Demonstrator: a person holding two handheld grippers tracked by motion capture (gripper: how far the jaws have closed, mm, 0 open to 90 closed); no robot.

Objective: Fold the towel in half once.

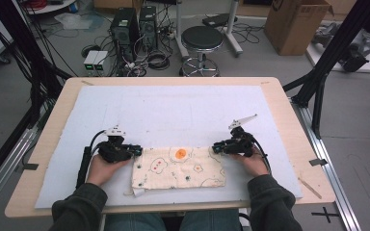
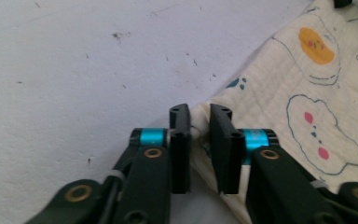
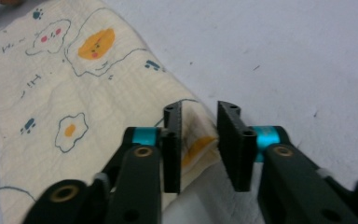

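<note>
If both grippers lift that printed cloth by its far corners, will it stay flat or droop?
The printed cloth looks thin and soft, with a turned-up corner, so it would probably sag in the middle. It likely weighs little. On the white mat it may drag and bunch rather than slide.

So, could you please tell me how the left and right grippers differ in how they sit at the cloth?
The left gripper straddles the cloth corner with a narrow jaw gap; the right gripper stands wider, the corner lying nearer its left jaw. In the high view, each is at its own far corner. Both are open, low over the white mat.

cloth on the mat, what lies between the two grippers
In the high view the cream printed cloth spans the stretch between the left gripper and right gripper, one at each far corner, lying on the white mat.
</note>
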